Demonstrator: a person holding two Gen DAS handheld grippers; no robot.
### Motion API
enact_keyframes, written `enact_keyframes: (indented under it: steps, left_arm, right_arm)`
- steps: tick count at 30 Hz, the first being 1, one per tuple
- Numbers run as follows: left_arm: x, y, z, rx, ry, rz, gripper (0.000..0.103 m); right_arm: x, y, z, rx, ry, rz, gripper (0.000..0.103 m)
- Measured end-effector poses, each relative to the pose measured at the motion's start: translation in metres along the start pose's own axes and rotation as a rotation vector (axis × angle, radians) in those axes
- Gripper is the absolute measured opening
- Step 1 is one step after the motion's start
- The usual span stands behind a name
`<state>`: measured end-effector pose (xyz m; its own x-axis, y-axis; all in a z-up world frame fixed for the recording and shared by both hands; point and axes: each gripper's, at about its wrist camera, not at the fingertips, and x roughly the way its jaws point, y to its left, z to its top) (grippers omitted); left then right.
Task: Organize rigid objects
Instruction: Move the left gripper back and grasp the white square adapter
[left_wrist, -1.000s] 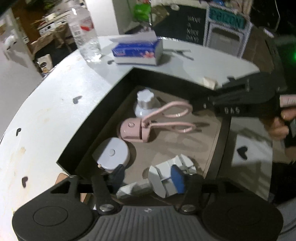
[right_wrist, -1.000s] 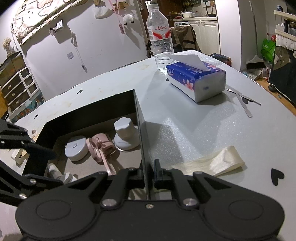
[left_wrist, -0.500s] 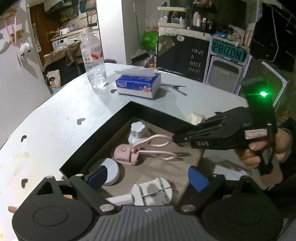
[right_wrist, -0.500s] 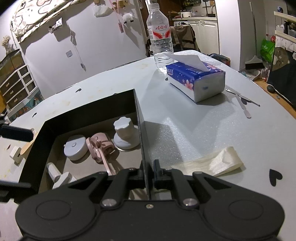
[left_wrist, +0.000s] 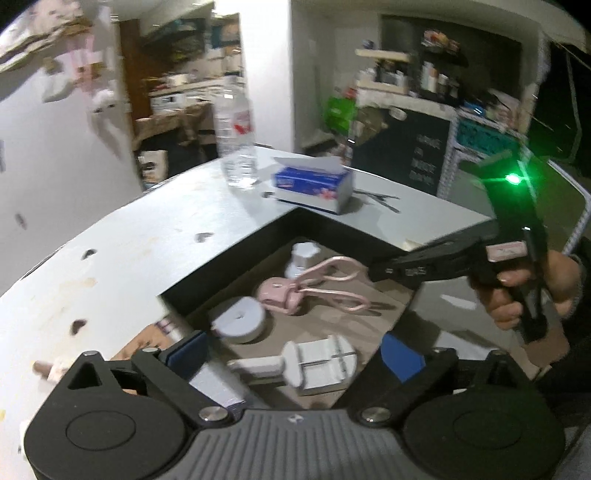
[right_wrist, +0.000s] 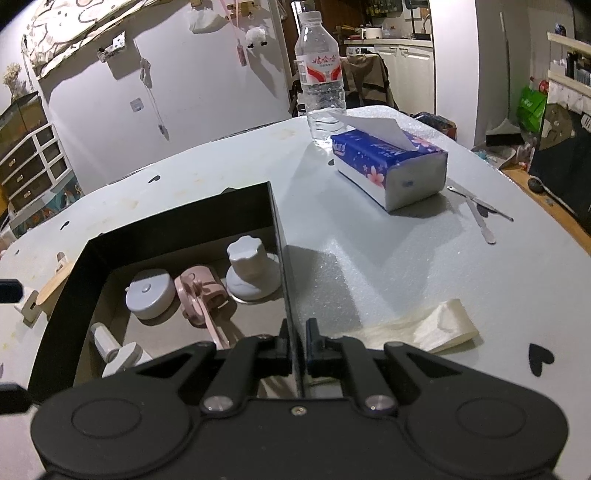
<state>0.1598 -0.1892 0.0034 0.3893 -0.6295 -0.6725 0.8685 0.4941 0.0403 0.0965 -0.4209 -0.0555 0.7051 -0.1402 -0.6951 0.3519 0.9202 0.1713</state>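
An open black box (left_wrist: 229, 266) on the white table holds a pink eyelash curler (left_wrist: 284, 295), a white knob on a round base (left_wrist: 303, 258), a round white disc (left_wrist: 240, 321) and a white handled piece (left_wrist: 317, 363). My left gripper (left_wrist: 294, 352) hovers over the box's near end. Its jaws are opening, and the blue pads (left_wrist: 188, 350) stand clear on either side of the handled piece. My right gripper (right_wrist: 297, 334) is shut on the box's right wall (right_wrist: 280, 236). In the left wrist view a hand holds it (left_wrist: 373, 273) at that wall.
Beyond the box stand a water bottle (right_wrist: 321, 81) and a blue tissue pack (right_wrist: 391, 166). Metal tweezers (right_wrist: 480, 210) lie right of them. A folded cream sheet (right_wrist: 436, 328) lies by the box's right wall, and a wooden piece (right_wrist: 48, 288) at its left.
The left gripper's jaws spread wide off the white handled piece, which now lies in the box, and the gripper drew back and rose. The right gripper kept still on the wall.
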Motion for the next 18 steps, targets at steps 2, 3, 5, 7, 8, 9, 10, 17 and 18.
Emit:
enact_keyframes:
  steps: [2, 3, 5, 7, 8, 9, 10, 17, 18]
  left_arm:
    - [-0.004, 0.007, -0.007, -0.047, -0.029, 0.035, 0.102]
    - [-0.006, 0.01, -0.01, -0.067, -0.037, 0.048, 0.102]
    - [-0.01, 0.018, -0.017, -0.109, -0.052, 0.08, 0.103]
    - [-0.013, 0.025, -0.025, -0.142, -0.065, 0.122, 0.103]
    - [-0.015, 0.029, -0.029, -0.158, -0.07, 0.142, 0.103]
    - [-0.016, 0.033, -0.032, -0.177, -0.075, 0.16, 0.103]
    - [-0.017, 0.038, -0.036, -0.202, -0.077, 0.179, 0.103]
    - [-0.017, 0.07, -0.065, -0.37, -0.071, 0.295, 0.103]
    - [-0.016, 0.073, -0.067, -0.384, -0.074, 0.313, 0.103]
  right_arm:
    - [0.0, 0.0, 0.0, 0.0, 0.0, -0.001, 0.007]
    - [0.0, -0.001, 0.0, 0.002, 0.0, 0.0, 0.007]
    - [0.0, -0.001, 0.0, 0.005, 0.001, 0.003, 0.007]
    - [0.0, -0.001, 0.0, -0.001, 0.002, 0.0, 0.008]
    - [0.0, 0.0, 0.001, -0.004, 0.002, -0.003, 0.008]
    - [0.001, 0.0, 0.001, -0.003, 0.001, -0.005, 0.009]
    - [0.001, -0.001, 0.001, -0.001, 0.001, -0.004, 0.009]
    - [0.002, -0.002, 0.0, 0.013, -0.009, -0.002, 0.009]
    - [0.003, -0.002, 0.0, 0.018, -0.012, -0.001, 0.009]
